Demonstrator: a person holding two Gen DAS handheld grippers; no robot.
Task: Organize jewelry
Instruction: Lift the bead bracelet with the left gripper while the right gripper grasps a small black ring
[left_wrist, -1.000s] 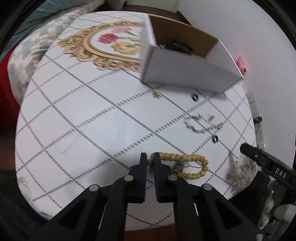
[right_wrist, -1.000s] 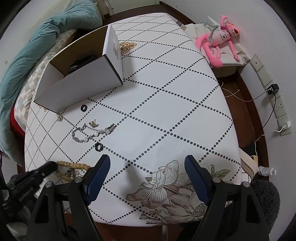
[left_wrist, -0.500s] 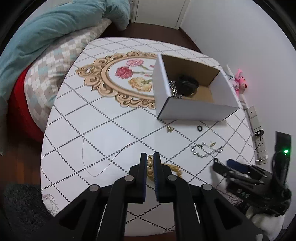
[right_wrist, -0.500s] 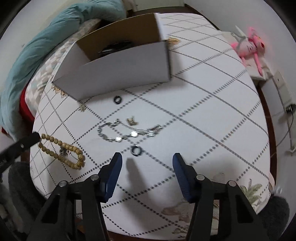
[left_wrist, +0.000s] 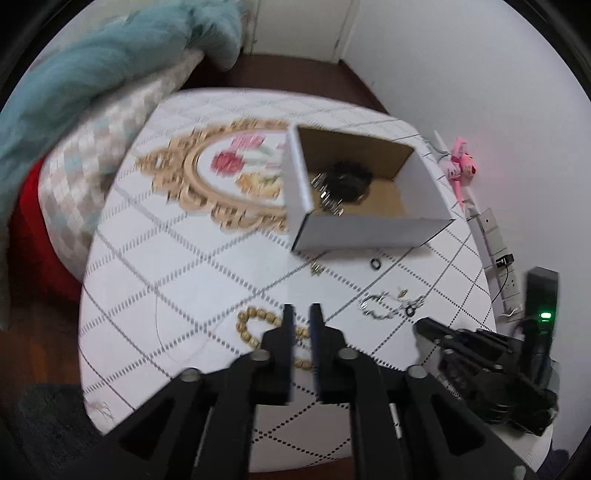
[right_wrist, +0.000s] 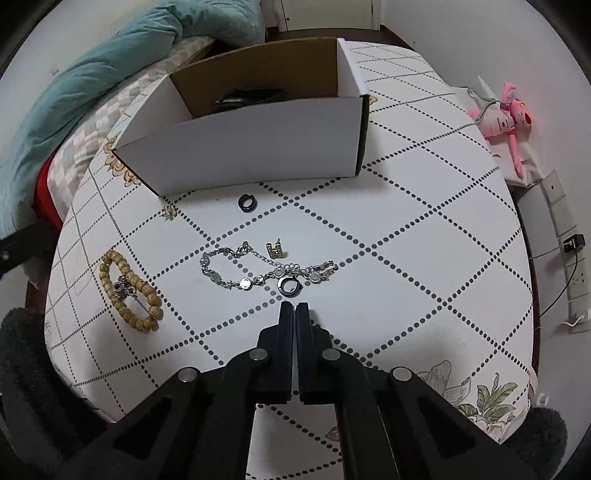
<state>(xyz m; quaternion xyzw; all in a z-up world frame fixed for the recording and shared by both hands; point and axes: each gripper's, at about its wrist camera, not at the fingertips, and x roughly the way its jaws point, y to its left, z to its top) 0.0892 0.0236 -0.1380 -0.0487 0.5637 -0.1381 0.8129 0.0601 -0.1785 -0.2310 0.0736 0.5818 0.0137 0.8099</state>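
Nearest, the right claw (right_wrist: 294, 308) is held with its fingers pressed together on nothing, just short of the dark ring (right_wrist: 289, 286), presumably lined up for picking. Beside the ring lies the silver chain (right_wrist: 258, 271). Off to the side, the left claw (left_wrist: 302, 317), slightly parted and empty, is poised over the bead bracelet (left_wrist: 255, 326). Beyond the ring, the box (right_wrist: 258, 155) is set on the worktop (right_wrist: 424, 236), likely as destination.

Round worktop (right_wrist: 424, 236), white with dotted diamond grid and flower prints. Directly on it: open cardboard box (right_wrist: 258, 155), two black rings (right_wrist: 246, 202) (right_wrist: 289, 286), silver chain bracelet (right_wrist: 258, 273), gold charm (right_wrist: 276, 251), wooden bead bracelet (right_wrist: 129, 291), small gold piece (right_wrist: 170, 212).
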